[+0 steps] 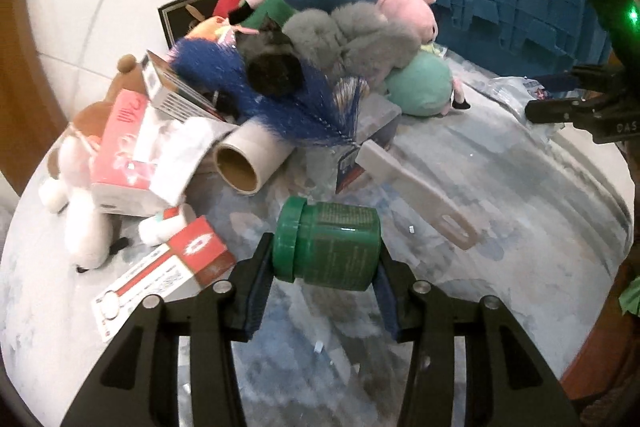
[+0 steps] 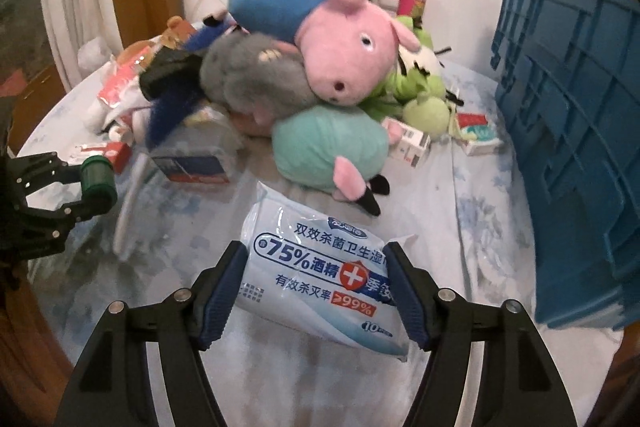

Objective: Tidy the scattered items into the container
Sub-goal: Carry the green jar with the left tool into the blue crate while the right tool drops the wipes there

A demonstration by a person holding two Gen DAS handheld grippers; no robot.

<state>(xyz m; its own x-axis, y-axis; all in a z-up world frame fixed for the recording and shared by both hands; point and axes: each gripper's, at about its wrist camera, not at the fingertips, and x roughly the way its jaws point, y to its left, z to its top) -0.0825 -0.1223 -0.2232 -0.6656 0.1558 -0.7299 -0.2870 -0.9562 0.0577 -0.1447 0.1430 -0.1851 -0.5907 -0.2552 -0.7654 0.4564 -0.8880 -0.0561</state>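
Two claws: both loaded.
Left claw: clamped on green jar; rigid, slick, gripped endwise.
Right claw: closed on wet-wipes pack; soft, crinkly, gripped mid-width.

The right gripper clamps a wipes pack. Beyond it lies a toy heap topped by a pink pig. At left, the left gripper holds a green jar; a blue crate stands right.

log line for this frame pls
left hand-held gripper: shut on green jar | right hand-held gripper: shut on wipes pack | blue crate: on right, neither item in
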